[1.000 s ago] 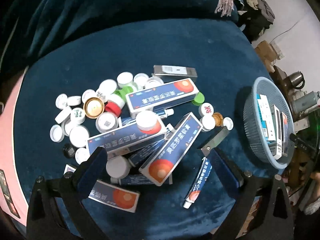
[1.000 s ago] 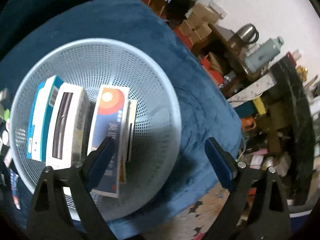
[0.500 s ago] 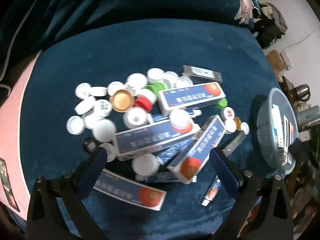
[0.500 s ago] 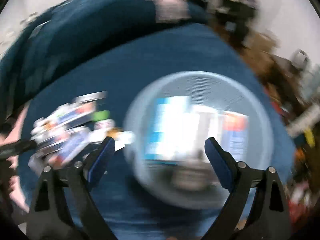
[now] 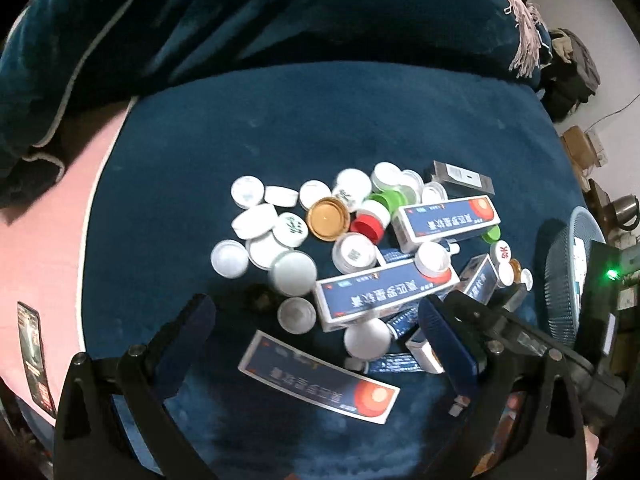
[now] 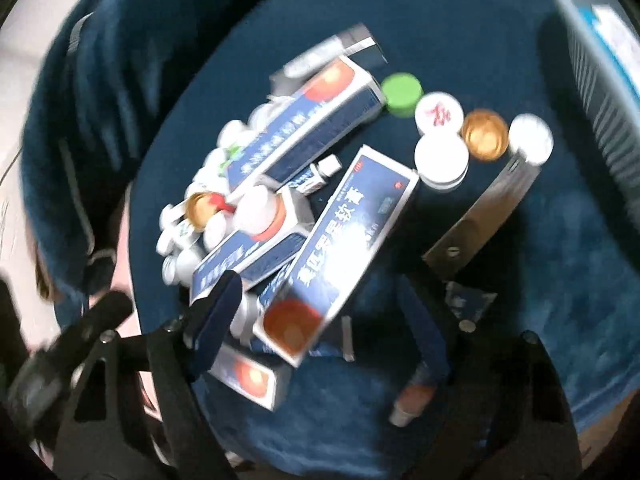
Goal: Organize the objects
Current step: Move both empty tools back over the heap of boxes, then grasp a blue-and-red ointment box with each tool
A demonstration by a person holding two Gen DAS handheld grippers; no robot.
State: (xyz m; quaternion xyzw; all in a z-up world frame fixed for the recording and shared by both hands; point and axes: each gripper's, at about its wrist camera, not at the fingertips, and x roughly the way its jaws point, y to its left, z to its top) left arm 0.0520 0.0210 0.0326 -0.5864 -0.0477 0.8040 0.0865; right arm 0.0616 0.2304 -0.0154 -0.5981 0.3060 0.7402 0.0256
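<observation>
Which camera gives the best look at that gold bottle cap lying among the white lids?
The left wrist view: the gold cap is sharp, unobstructed, showing its open inside. The right wrist view shows the same cap small, blurred, crowded by boxes.

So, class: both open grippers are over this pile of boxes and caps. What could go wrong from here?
1. The right gripper brackets the tilted blue-and-orange ointment box, which leans on other boxes; lifting it may topple them.
2. The round white bottle cap resting on the long blue box could roll off.
3. The left gripper hangs close by; the two might collide.
</observation>
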